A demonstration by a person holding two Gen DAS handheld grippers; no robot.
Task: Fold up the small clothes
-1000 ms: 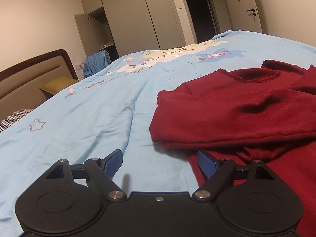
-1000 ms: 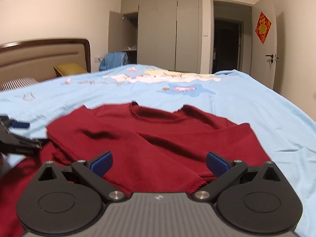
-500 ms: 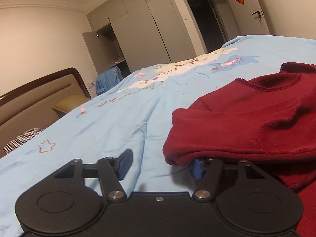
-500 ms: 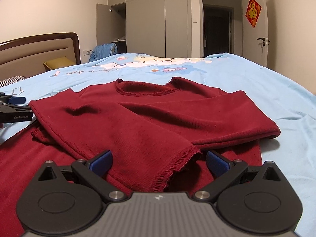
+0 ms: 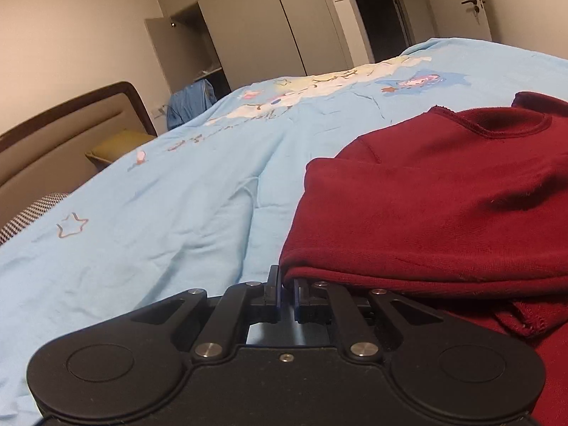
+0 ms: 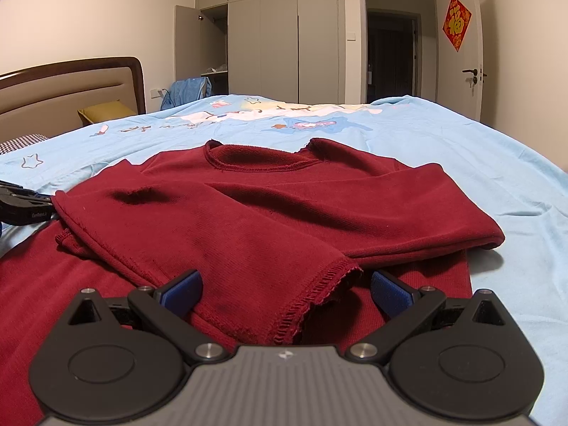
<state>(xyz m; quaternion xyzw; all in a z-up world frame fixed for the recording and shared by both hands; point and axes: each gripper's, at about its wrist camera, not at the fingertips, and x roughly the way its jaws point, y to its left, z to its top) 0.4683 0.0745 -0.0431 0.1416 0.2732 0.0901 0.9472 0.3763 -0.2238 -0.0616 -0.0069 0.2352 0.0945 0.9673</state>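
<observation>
Left gripper (image 5: 285,289) clamped on folded edge of red sweater (image 5: 443,206), lower centre; right gripper (image 6: 284,289) spread wide around sleeve cuff (image 6: 319,301).

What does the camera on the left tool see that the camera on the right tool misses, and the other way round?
Only the left wrist view shows the left gripper up close, its fingers closed at the folded edge of the red sweater; whether cloth is pinched is unclear.

Only the right wrist view shows the right gripper, fingers spread open around a sleeve cuff, plus the sweater's far sleeve.

Both share the blue bedspread, the headboard, the wardrobe and the red door decoration.
</observation>
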